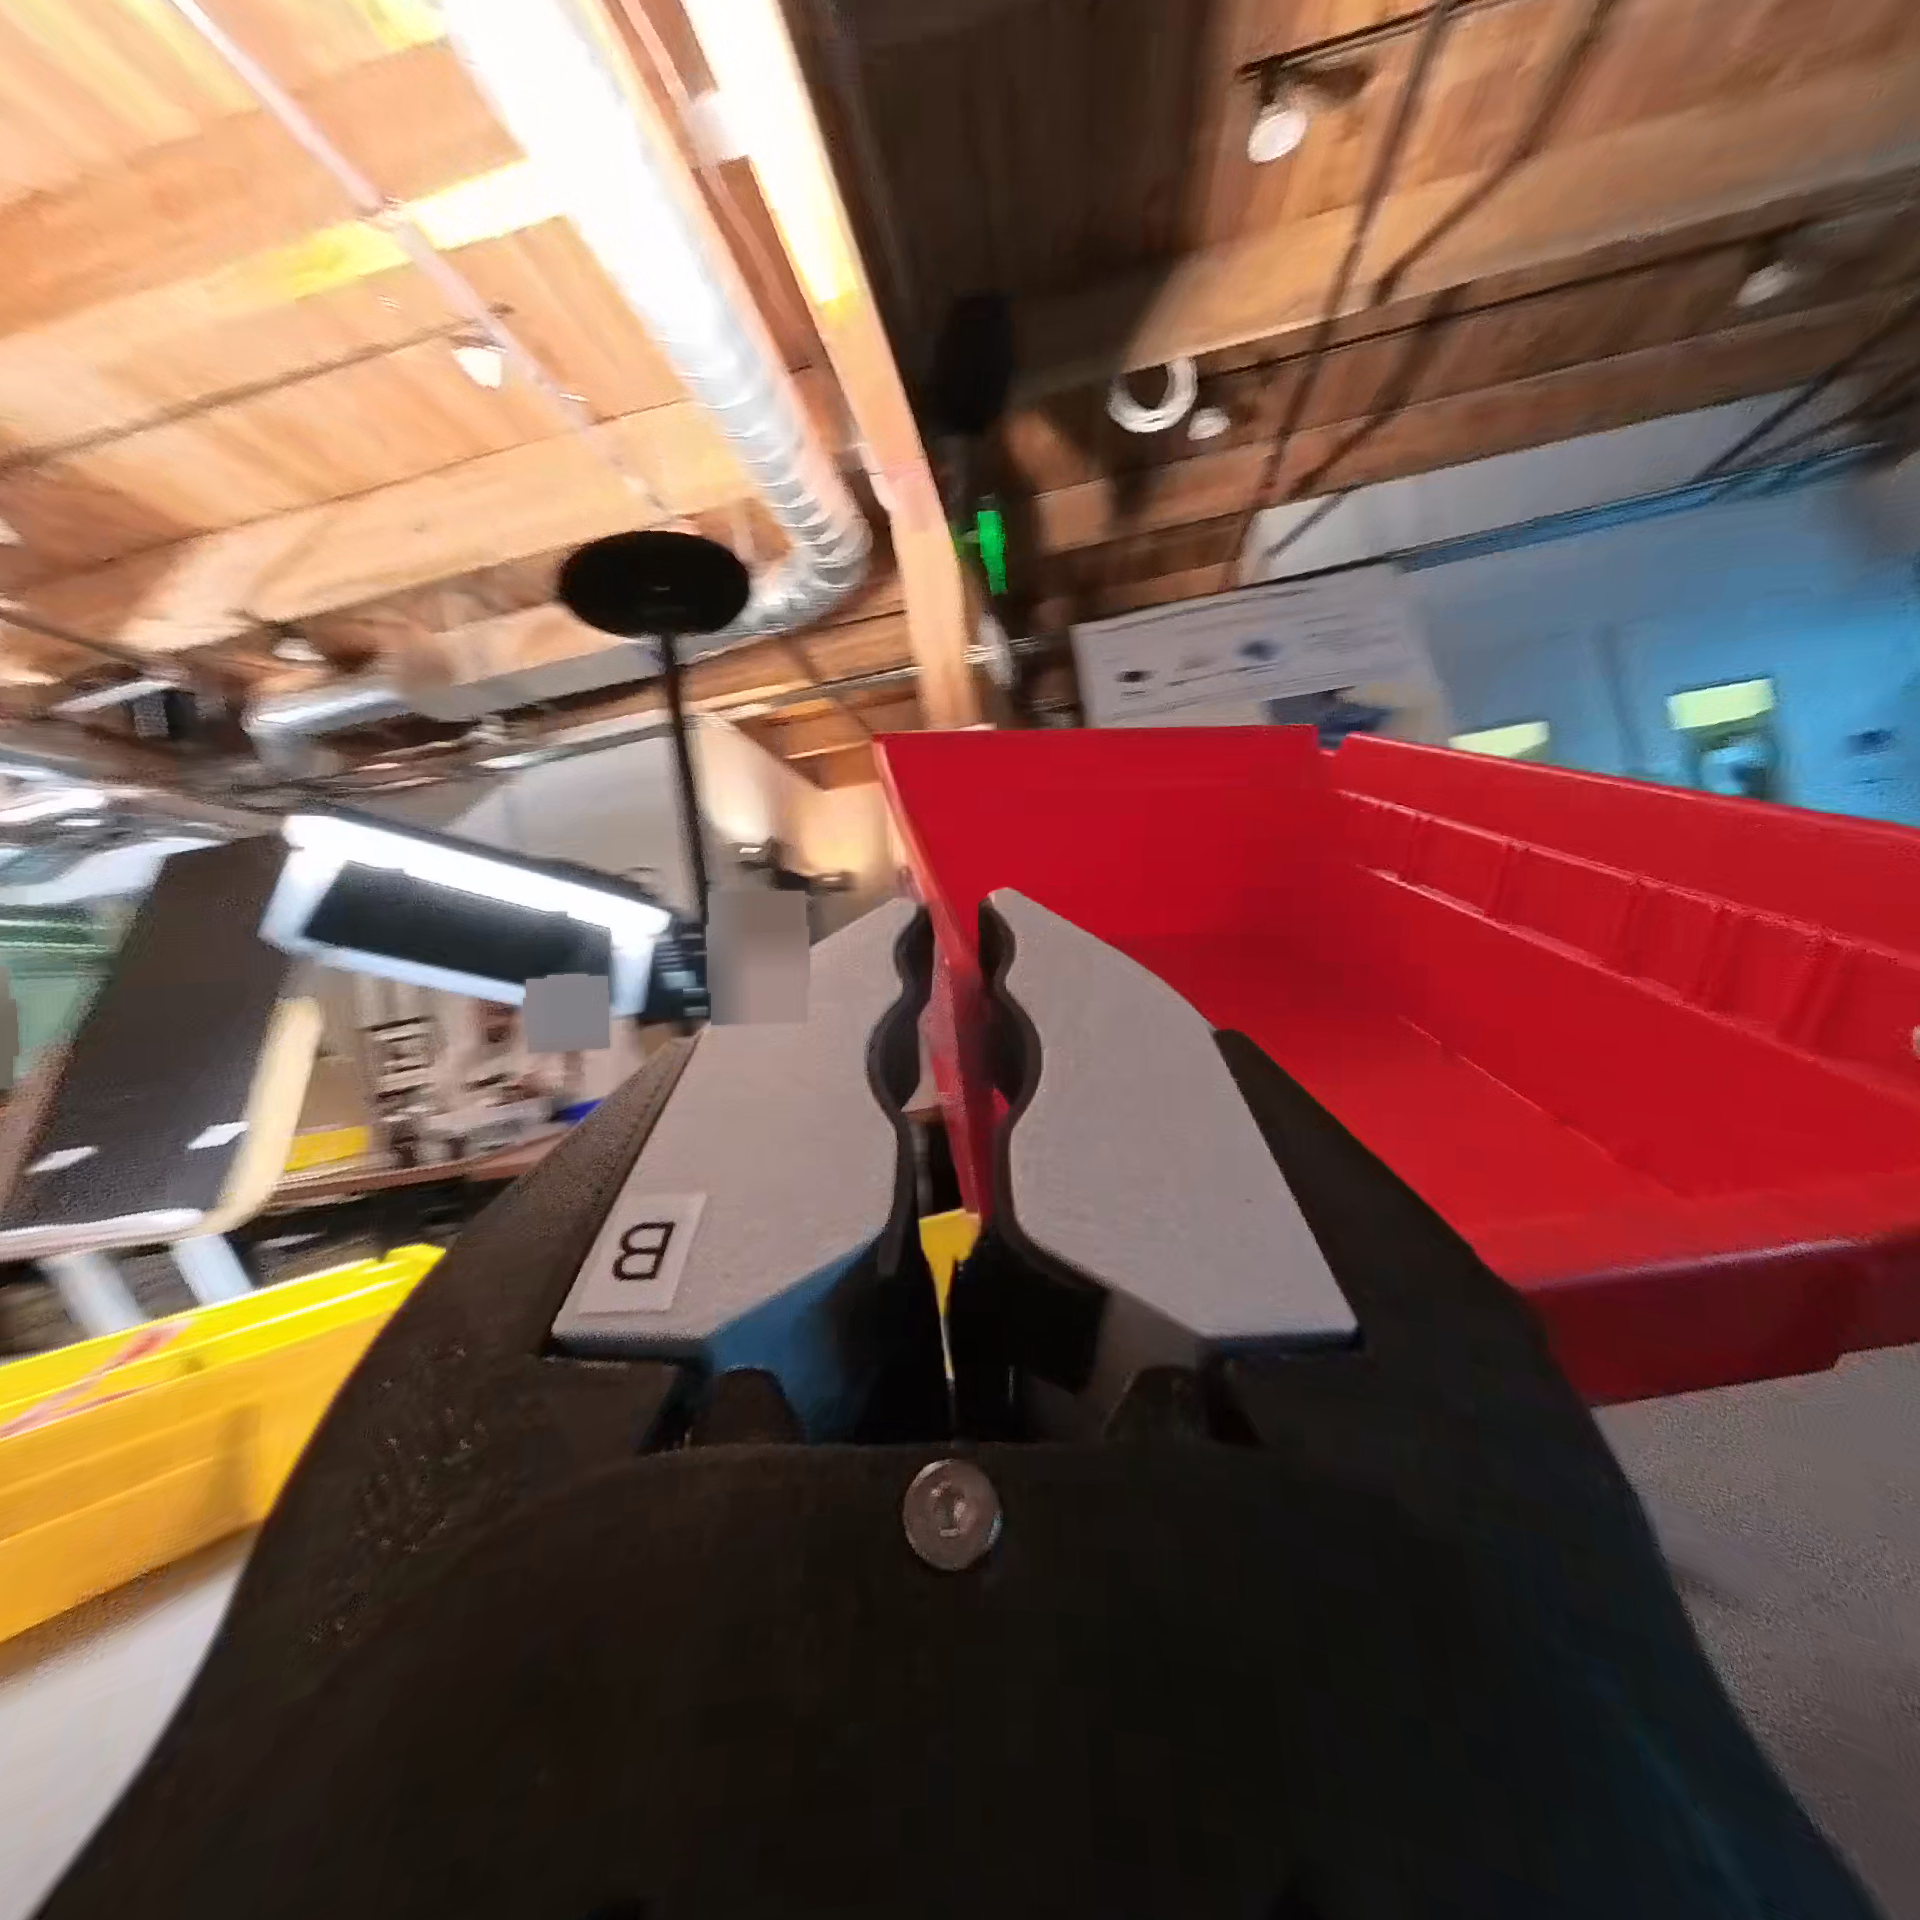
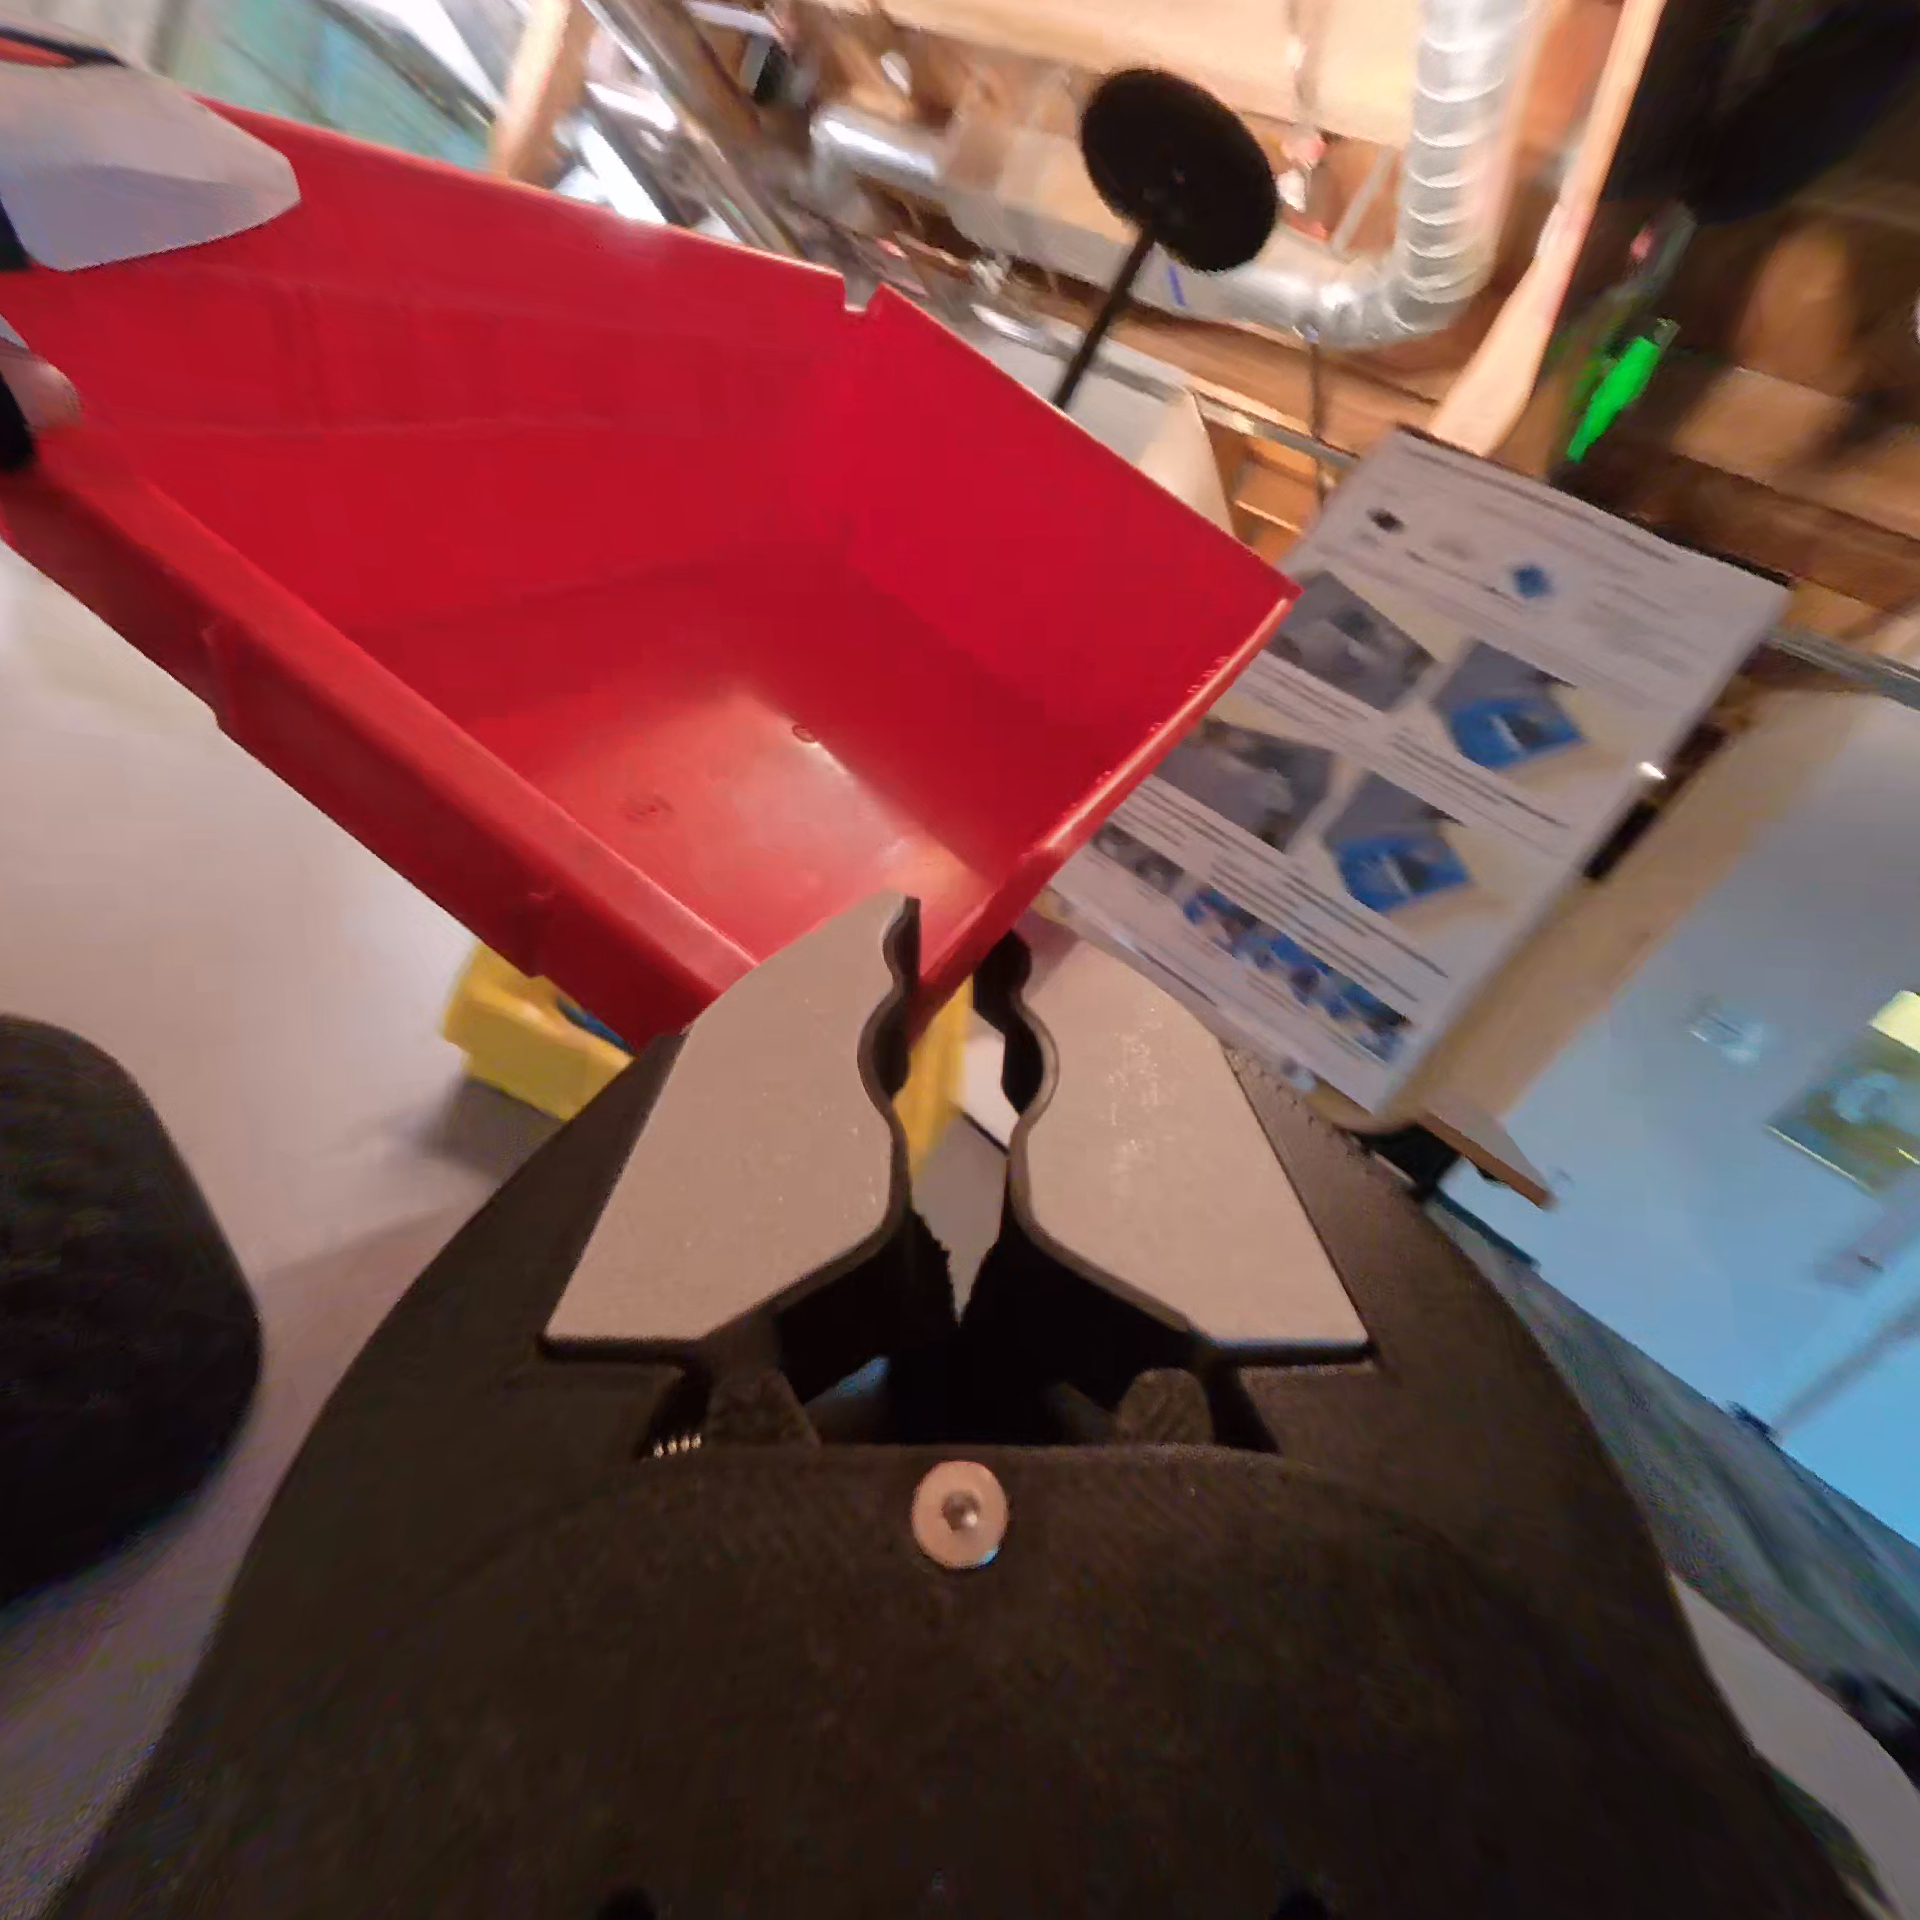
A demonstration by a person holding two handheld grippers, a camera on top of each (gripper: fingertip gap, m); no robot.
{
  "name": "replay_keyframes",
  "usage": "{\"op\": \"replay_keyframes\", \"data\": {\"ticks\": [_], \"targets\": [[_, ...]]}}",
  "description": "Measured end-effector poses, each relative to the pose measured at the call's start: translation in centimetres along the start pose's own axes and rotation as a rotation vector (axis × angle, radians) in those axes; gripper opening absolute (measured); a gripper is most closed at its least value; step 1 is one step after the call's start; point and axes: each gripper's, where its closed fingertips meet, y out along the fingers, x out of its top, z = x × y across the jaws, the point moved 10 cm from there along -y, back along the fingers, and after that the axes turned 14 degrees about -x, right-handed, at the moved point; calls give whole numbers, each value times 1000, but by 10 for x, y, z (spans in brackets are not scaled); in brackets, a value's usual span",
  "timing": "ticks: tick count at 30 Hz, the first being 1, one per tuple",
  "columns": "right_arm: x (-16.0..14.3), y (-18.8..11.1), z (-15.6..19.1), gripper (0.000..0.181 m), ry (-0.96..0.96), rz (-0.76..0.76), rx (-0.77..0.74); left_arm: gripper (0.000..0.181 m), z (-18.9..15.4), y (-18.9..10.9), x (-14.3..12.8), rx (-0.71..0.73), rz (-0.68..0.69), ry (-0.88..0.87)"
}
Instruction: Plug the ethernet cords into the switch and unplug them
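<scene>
Bin duty, not cords: left gripper [image 1: 951, 997] pinching end wall of red bin [image 1: 1455, 1039], right gripper [image 2: 961, 997] clamped on opposite end wall [image 2: 1091, 779]. Bin tilted, empty, probably tipped out or being carried. No switch or ethernet cords visible.

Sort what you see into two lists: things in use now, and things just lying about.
In use: left claw, right claw, both shut on the red bin. No cords or switch visible.
Lying about: yellow bin, instruction sheet, black disc on a pole.

Red bin [image 1: 1455, 997]; yellow bin [image 1: 156, 1413]
</scene>
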Motion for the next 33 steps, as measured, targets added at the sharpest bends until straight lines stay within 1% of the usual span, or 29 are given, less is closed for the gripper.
{"op": "replay_keyframes", "data": {"ticks": [3,6,11,13,15,19,22,24,27,31,33], "targets": [[-24,-29,-43,12,-28,87,-89,8,-48,31,-10,-153,5,-60],[-46,-53,-74,12,-25,168,-163,8,-90,57,-23,-273,36,-91],[-86,-79,-115,13,-70,304,-232,11,-153,89,-51,-447,133,-169],[-102,-86,-126,13,-106,348,-262,12,-174,96,-61,-514,180,-220],[-116,-91,-132,13,-134,386,-279,12,-190,103,-71,-549,231,-246],[-137,-95,-141,13,-134,470,-275,13,-213,109,-94,-594,314,-308],[-144,-99,-147,13,-102,498,-274,16,-222,106,-104,-626,377,-362],[-145,-102,-151,13,-77,501,-270,18,-224,103,-101,-650,349,-371],[-148,-105,-156,16,-25,497,-225,23,-223,102,-100,-692,376,-401],[-151,-107,-163,16,64,502,-194,23,-219,100,-107,-786,502,-488],[-152,-108,-164,17,83,511,-188,27,-218,100,-111,-827,568,-540]]}}
